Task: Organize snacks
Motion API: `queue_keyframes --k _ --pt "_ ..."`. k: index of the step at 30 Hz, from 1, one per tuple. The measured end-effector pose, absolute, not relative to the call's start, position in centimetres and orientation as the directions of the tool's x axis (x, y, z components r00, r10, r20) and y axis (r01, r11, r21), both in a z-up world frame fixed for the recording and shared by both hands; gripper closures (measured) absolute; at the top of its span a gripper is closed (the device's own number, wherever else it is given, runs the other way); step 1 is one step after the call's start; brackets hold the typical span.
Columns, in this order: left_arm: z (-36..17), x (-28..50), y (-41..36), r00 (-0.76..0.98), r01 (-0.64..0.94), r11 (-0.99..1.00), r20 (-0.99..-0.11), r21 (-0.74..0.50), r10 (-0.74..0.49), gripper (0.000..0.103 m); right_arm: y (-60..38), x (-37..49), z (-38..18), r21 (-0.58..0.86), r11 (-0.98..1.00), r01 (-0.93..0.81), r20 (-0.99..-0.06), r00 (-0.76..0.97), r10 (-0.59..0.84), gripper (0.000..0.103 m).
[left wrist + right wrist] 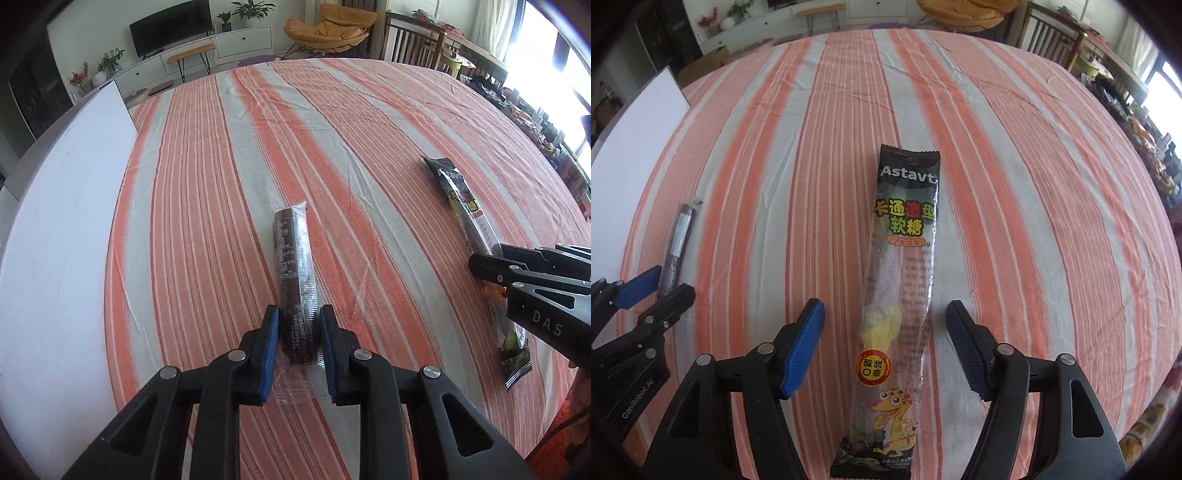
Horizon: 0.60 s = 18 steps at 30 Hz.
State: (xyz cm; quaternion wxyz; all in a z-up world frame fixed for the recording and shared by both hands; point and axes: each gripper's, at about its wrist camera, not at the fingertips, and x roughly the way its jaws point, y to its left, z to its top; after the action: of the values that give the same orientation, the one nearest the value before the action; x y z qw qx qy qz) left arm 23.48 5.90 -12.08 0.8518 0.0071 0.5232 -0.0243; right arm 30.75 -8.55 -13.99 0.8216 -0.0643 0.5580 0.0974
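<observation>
A dark brown snack stick (291, 266) in a clear wrapper lies lengthwise on the orange-and-white striped tablecloth (207, 155). My left gripper (298, 332) is shut on its near end, both pads pressing the wrapper. The same stick (677, 240) and left gripper (674, 282) show at the left of the right wrist view. A long black gummy-candy packet (905, 266) with a yellow lizard picture lies flat between the fingers of my right gripper (886, 343), which is open, its pads clear of the packet on both sides. In the left wrist view that packet (461, 199) and the right gripper (496, 277) sit at the right.
A white board (62, 221) lies along the left side of the table, also visible as a white board (635, 129) in the right wrist view. Beyond the far edge stand an orange lounge chair (328, 26), a wooden chair (410, 40) and a TV cabinet. A cluttered side table (532, 114) runs along the right.
</observation>
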Motion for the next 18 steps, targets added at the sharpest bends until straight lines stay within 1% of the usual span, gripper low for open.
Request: queue_keyframes --k 1,3,8,9,11,14,16,18 --pt "-12.0 23.0 6.0 0.458 0.048 0.999 -0.888 -0.026 -0.045 0.084 -8.6 30.5 -13.9 0.014 0.972 -0.235 -0.933 0.346 0.097 0.079" --pt "-11.6 21.8 6.6 0.470 0.035 0.997 -0.879 -0.073 -0.081 0.084 -9.5 29.6 -13.4 0.073 0.969 -0.238 -0.930 0.335 0.152 0.083" --pt "-8.9 18.0 8.0 0.522 0.020 0.979 -0.833 -0.202 -0.182 0.084 -14.2 26.9 -10.8 0.325 0.927 -0.185 -0.863 0.343 0.371 0.084" --pt "-8.1 17.4 8.1 0.535 0.021 0.975 -0.821 -0.220 -0.197 0.086 -15.0 26.5 -10.4 0.368 0.914 -0.172 -0.848 0.342 0.406 0.084" --pt "-6.7 16.2 8.3 0.560 0.030 0.968 -0.797 -0.250 -0.223 0.103 -16.0 25.9 -9.6 0.446 0.882 -0.152 -0.816 0.337 0.470 0.084" --pt "-4.3 14.9 8.5 0.598 0.045 0.956 -0.759 -0.289 -0.258 0.103 -16.4 24.9 -8.4 0.509 0.849 -0.141 -0.783 0.334 0.525 0.084" --pt "-3.4 14.6 8.3 0.607 0.060 0.961 -0.755 -0.270 -0.250 0.103 -15.8 24.3 -7.2 0.519 0.838 -0.167 -0.768 0.339 0.543 0.084" --pt "-3.7 15.0 8.4 0.589 0.072 0.967 -0.772 -0.245 -0.239 0.103 -14.8 23.7 -6.2 0.504 0.841 -0.195 -0.765 0.351 0.540 0.084"
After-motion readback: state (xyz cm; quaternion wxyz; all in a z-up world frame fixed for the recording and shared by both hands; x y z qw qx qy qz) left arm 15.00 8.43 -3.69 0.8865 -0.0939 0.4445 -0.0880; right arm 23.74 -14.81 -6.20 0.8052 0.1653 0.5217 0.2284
